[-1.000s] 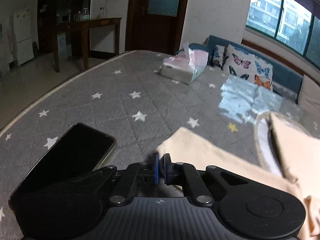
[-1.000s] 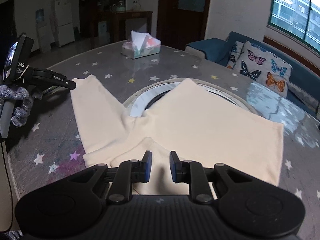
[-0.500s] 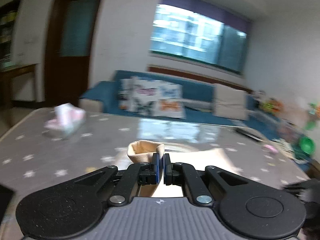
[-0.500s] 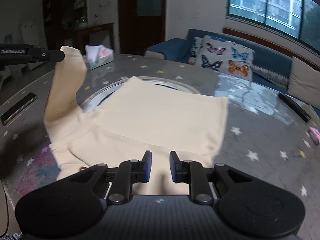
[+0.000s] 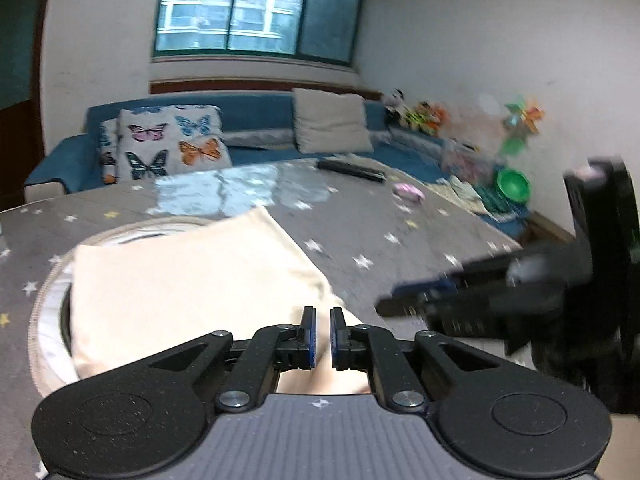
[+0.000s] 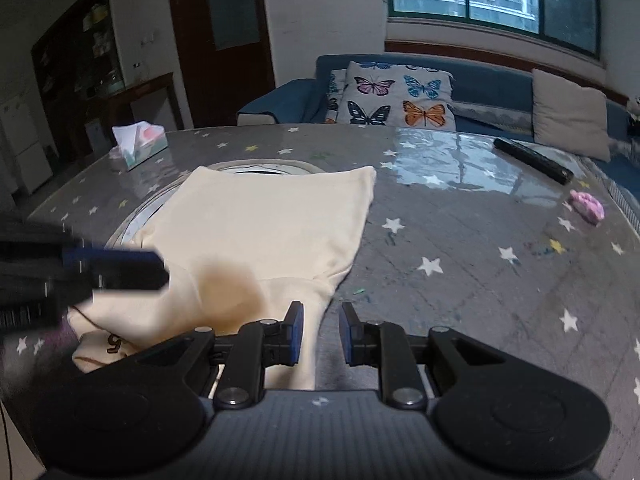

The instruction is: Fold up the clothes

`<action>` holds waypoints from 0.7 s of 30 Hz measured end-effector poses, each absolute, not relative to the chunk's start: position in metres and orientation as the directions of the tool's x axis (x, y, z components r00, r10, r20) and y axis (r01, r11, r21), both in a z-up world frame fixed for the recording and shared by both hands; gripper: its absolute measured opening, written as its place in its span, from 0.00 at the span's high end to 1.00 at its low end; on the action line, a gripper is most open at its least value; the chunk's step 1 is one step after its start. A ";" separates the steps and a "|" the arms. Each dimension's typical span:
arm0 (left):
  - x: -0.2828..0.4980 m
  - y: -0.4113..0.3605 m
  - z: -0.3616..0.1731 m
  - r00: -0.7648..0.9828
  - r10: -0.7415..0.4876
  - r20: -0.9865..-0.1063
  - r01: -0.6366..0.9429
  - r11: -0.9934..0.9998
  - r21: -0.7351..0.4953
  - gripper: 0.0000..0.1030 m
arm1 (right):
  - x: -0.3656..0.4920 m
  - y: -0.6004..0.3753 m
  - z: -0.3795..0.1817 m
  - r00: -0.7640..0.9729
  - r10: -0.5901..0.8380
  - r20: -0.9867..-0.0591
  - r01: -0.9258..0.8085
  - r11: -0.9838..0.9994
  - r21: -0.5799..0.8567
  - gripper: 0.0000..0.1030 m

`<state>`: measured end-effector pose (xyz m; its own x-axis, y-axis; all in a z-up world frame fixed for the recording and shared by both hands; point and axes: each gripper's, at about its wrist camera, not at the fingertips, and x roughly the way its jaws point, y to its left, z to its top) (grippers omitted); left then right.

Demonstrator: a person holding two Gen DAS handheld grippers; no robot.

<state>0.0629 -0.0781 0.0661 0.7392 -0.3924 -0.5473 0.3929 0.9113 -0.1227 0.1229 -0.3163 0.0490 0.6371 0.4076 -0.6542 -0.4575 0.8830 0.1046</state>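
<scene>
Garment (image 6: 264, 224): cream, spread flat on star-patterned table (image 6: 460, 240), ahead of both claws.
Left claw (image 5: 322, 338): narrow gap, fabric beneath the tips, nothing pinched.
Right claw (image 6: 320, 334): parted wider, empty, at garment's right edge.

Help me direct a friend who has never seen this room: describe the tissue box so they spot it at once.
Start from the grey star-patterned table, where a cream garment lies. The tissue box sits near the table's far left edge in the right wrist view, towards the dark wooden door. White tissue sticks out of its top, unlike the flat black remote opposite.
</scene>
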 end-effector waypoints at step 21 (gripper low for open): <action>0.050 0.055 0.028 0.771 -0.105 -0.628 0.082 0.994 -0.065 0.72 | 0.129 -0.258 0.022 0.531 0.428 -0.731 -0.530 0.841 0.109 0.90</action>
<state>0.0499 0.0553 0.0281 0.7713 -0.1049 -0.6278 0.0824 0.9945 -0.0650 0.1293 -0.2585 0.0225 0.5306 0.4285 -0.7313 -0.5297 0.8412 0.1086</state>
